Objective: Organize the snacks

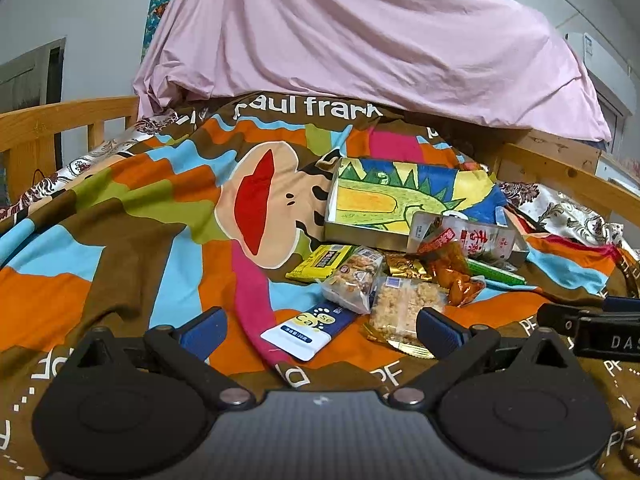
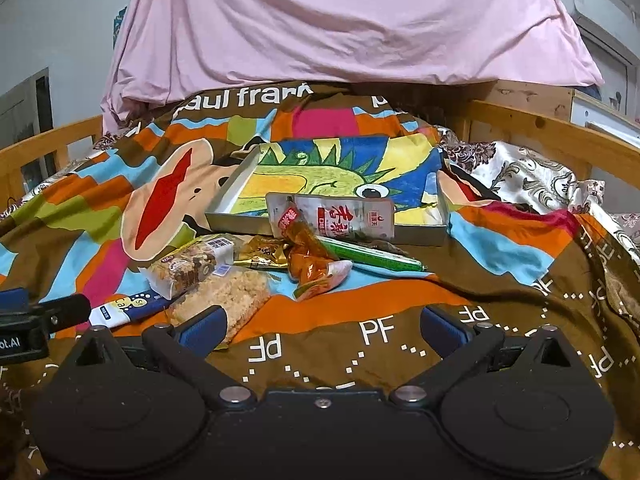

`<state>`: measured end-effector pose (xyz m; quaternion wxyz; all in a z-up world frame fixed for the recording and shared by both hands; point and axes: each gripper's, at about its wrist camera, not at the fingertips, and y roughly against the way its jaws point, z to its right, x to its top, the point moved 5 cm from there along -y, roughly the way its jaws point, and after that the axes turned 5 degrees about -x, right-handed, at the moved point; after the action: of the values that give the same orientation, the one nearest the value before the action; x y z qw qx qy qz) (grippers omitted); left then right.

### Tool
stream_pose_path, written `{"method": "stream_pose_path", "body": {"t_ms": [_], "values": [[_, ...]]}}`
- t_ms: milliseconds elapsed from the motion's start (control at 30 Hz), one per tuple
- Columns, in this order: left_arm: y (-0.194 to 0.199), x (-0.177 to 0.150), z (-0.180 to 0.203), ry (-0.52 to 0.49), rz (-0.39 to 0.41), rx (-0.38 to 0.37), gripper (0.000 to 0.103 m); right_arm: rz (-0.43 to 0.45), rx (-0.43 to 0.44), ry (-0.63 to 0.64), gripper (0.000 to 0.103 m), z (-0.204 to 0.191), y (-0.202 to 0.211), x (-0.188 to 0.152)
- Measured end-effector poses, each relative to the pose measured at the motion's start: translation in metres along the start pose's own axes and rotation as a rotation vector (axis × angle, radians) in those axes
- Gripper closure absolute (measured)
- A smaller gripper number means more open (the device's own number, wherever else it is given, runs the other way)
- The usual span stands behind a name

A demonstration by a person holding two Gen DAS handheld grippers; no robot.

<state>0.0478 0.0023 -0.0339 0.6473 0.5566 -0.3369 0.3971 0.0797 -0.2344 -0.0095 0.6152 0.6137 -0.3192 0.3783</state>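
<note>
On the bedspread a shallow tray lies behind a heap of snack packets, one pouch leaning over its front wall, a stick-shaped pack just right of the heap, both grippers in front

The brown blanket just ahead of the right claw lies bare, an open lane up to the green stick pack. The left claw has the blue-and-white sachet and a crumbly rice cake pack between its spread fingers. Snacks crowd the tray's near wall; a white-and-red pouch leans over it. The tray's far half stays free. Wooden bed rails and a draped pink sheet close off the sides and back.
</note>
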Motion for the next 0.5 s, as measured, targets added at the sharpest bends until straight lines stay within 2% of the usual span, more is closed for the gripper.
{"method": "stream_pose_path", "body": {"t_ms": [500], "values": [[-0.0018, -0.0023, 0.0010, -0.013, -0.011, 0.006, 0.000, 0.003, -0.001, -0.001, 0.001, -0.0001, 0.0001, 0.0010]]}}
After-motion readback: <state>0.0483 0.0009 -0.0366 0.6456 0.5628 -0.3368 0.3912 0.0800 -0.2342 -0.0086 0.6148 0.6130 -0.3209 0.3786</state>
